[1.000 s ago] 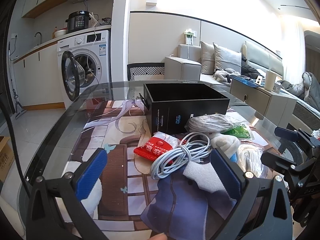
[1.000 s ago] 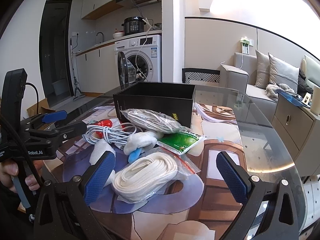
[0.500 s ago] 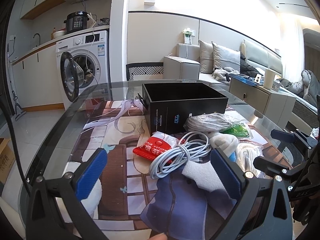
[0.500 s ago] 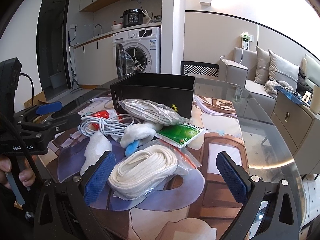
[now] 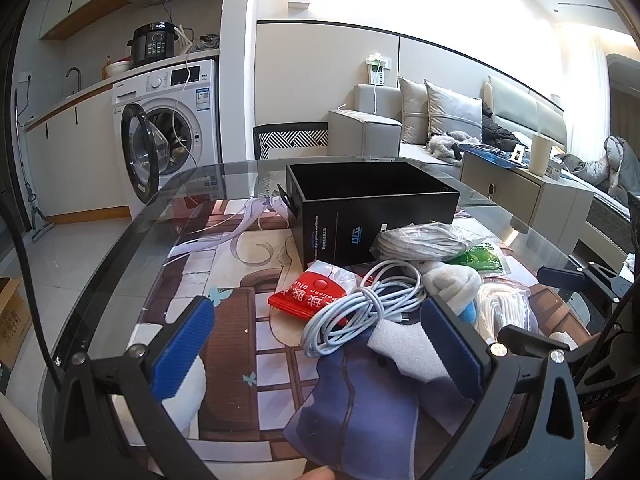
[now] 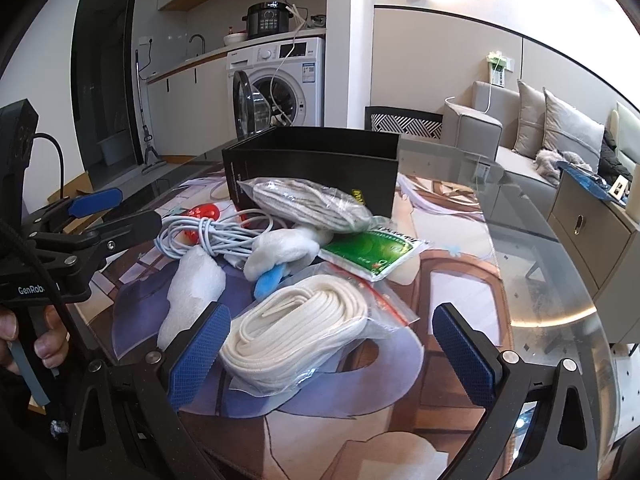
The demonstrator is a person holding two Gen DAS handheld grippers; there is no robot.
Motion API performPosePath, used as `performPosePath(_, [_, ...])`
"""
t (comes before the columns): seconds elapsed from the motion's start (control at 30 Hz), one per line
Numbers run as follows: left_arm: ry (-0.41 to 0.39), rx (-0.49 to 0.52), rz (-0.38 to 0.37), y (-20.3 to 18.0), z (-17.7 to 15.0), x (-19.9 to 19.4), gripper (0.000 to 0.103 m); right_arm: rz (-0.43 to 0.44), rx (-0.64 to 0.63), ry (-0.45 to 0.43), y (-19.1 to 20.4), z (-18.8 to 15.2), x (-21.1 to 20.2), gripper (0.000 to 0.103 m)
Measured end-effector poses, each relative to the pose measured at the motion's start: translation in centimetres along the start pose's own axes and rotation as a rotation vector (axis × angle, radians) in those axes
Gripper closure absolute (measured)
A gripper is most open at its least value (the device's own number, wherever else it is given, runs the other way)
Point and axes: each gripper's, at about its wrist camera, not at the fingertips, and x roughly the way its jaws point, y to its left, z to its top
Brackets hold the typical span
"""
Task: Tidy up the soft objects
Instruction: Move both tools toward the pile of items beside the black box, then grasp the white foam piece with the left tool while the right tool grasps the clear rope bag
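Observation:
A pile of soft items lies on the glass table in front of an open black box [image 5: 372, 208] [image 6: 316, 168]. In the left wrist view, a coiled white cable [image 5: 360, 308], a red packet [image 5: 310, 296] and a white foam piece [image 5: 404, 346] sit just beyond my left gripper [image 5: 320, 344], which is open and empty. In the right wrist view, a bagged white rope coil [image 6: 296, 336] lies between the open fingers of my right gripper [image 6: 332, 352]. Behind it are a green packet [image 6: 372, 254], a white and blue plush [image 6: 280, 252] and a bagged grey cord [image 6: 308, 206].
The round glass table [image 6: 552, 264] carries a printed mat. A washing machine [image 5: 168, 136] with its door open stands behind on the left, a sofa [image 5: 440, 120] and a side cabinet [image 5: 532, 196] on the right. A person's hand [image 6: 40, 344] holds the left gripper.
Both grippers have eased slightly forward toward the pile. The right gripper now has the bagged rope coil closer between its fingers. Nothing has been gripped.

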Motion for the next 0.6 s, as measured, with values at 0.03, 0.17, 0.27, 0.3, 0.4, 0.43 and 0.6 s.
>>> performPosePath(0.03, [0.000, -0.001, 0.000, 0.0, 0.0, 0.0, 0.000, 0.000, -0.003, 0.003, 0.1, 0.0, 0.1, 0.000])
performPosePath(0.17, [0.001, -0.002, -0.001, 0.0, 0.0, 0.1, 0.000, 0.004, -0.007, 0.016, 0.3, 0.1, 0.5, 0.000])
performPosePath(0.27, [-0.002, 0.006, 0.005, -0.1, -0.1, 0.1, 0.000, 0.009, -0.009, 0.029, 0.4, 0.1, 0.8, 0.000])
performPosePath(0.3, [0.000, 0.008, 0.004, -0.1, -0.1, 0.1, 0.000, 0.010, -0.010, 0.032, 0.5, 0.1, 0.9, 0.000])
performPosePath(0.4, [0.004, 0.013, 0.004, -0.2, -0.2, 0.3, 0.000, 0.015, -0.010, 0.050, 0.6, 0.2, 1.4, 0.000])
performPosePath(0.43, [0.005, 0.014, 0.004, -0.2, -0.2, 0.3, 0.000, 0.016, -0.009, 0.054, 0.7, 0.3, 1.6, 0.000])
performPosePath(0.6, [0.007, 0.015, 0.006, -0.3, -0.2, 0.3, 0.000, 0.013, -0.022, 0.074, 1.1, 0.6, 2.2, 0.000])
